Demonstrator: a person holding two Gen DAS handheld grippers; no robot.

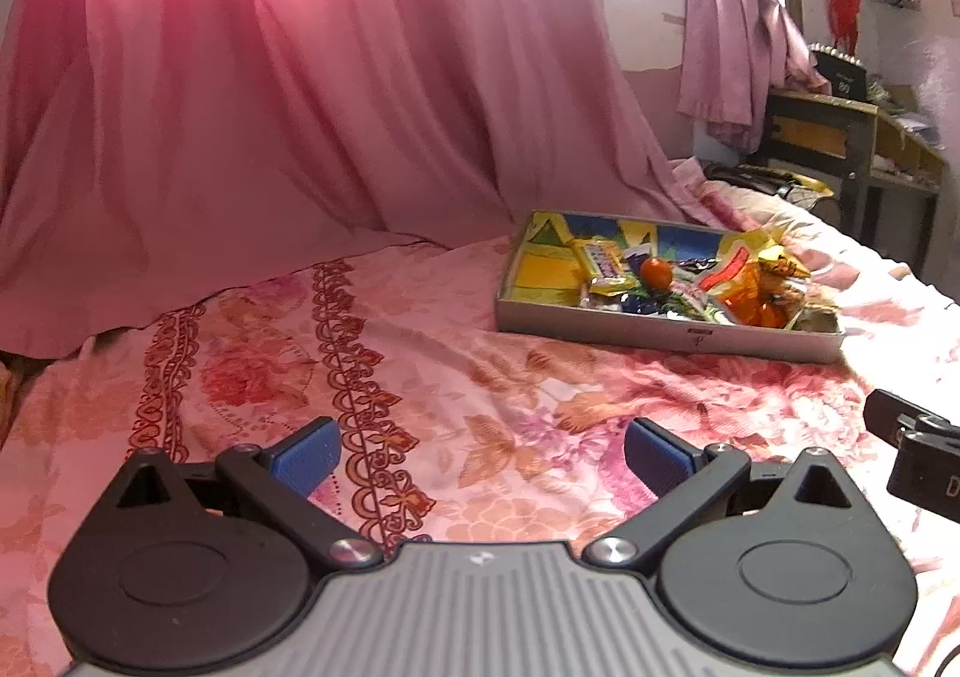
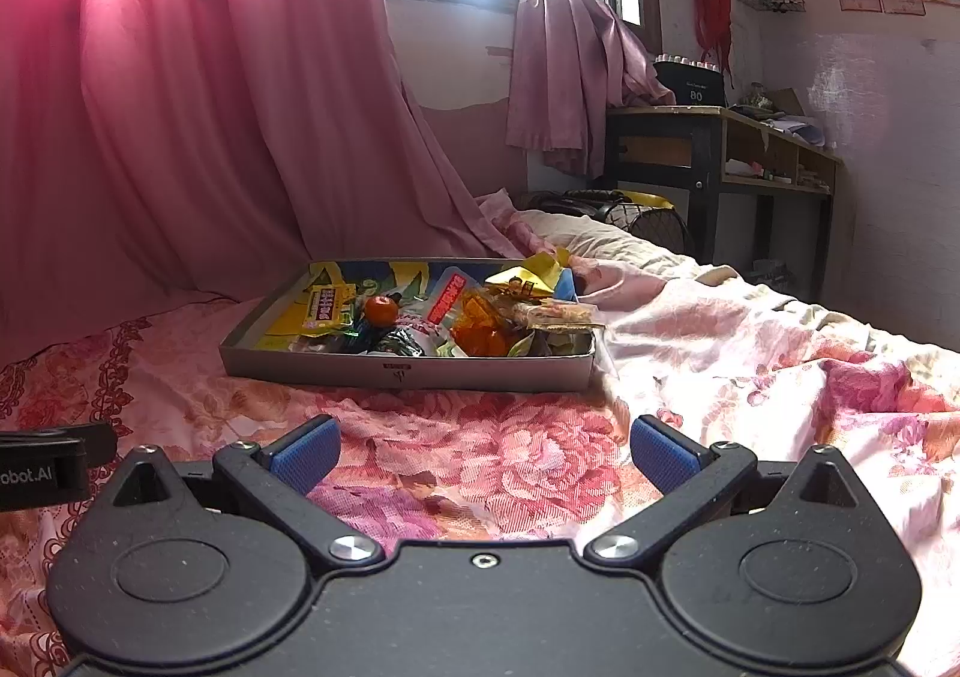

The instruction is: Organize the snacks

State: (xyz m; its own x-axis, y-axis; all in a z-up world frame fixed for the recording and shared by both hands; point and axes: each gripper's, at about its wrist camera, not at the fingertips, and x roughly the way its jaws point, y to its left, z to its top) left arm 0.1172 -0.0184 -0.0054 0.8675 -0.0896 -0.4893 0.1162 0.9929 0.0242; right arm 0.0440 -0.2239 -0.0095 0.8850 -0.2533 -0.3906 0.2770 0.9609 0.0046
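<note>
A shallow grey box tray (image 1: 660, 330) (image 2: 336, 368) lies on the floral bedspread, holding several snack packets. Among them are a small orange fruit (image 1: 656, 272) (image 2: 381, 309), a yellow packet (image 1: 602, 260) (image 2: 327, 306) and an orange wrapper (image 1: 753, 293) (image 2: 480, 330). My left gripper (image 1: 480, 458) is open and empty, low over the bed, with the tray ahead to its right. My right gripper (image 2: 485, 455) is open and empty, with the tray straight ahead, a short way off.
Pink curtains (image 1: 270, 107) (image 2: 180, 107) hang behind the bed. A dark desk (image 2: 720, 149) (image 1: 840, 137) stands at the right by the wall. A pillow and a dark bag (image 2: 600, 209) lie beyond the tray. Each gripper's edge shows in the other's view.
</note>
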